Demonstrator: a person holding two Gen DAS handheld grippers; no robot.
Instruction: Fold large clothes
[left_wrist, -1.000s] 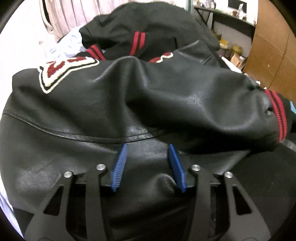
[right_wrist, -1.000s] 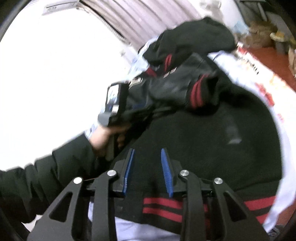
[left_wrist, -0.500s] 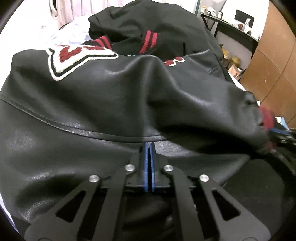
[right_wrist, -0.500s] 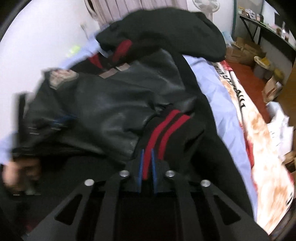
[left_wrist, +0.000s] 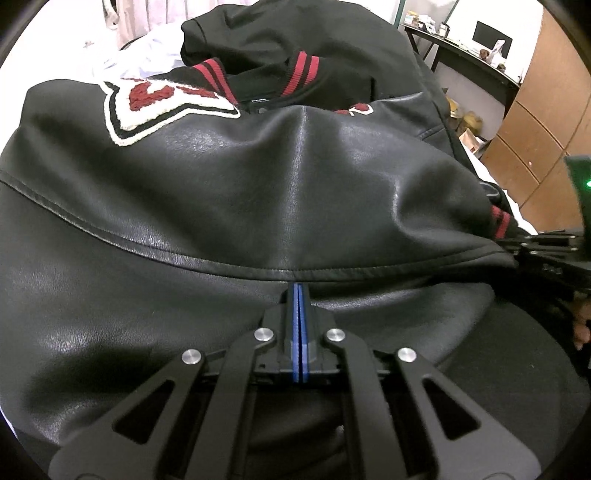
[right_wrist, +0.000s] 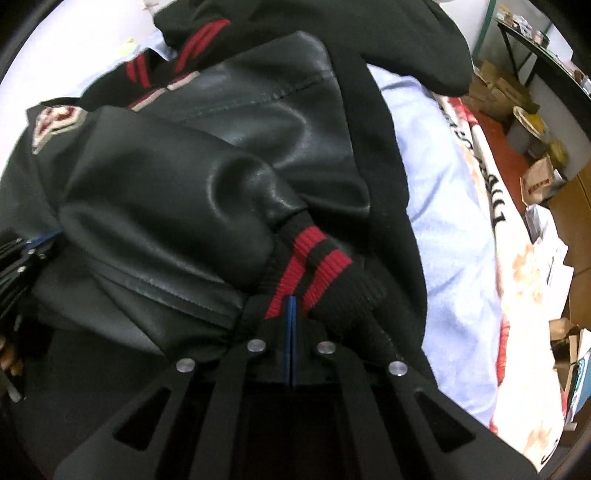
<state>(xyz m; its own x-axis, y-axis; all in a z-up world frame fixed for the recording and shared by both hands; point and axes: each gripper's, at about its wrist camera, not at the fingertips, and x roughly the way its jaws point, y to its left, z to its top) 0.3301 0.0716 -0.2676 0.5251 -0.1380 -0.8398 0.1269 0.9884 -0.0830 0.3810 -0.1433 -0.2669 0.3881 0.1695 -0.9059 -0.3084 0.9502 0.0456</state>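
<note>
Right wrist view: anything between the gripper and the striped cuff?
Nothing visible. The right gripper has its jaws shut right at the striped cuff of the black jacket, with no other object between them.

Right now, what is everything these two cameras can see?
jacket: one, black leather with red-striped knit trim, spread over the bed.
star patch: one, cream and dark red, on the jacket.
sleeve cuff: one, black with red stripes, at the right tool's tip.
bedsheet: one, pale blue, under the jacket.
cardboard boxes: several, brown, on the floor beside the bed.
desk: one, dark, far corner.
left gripper: black, blue pads, jaws shut on leather.
right gripper: same, jaws shut on the cuff.
</note>
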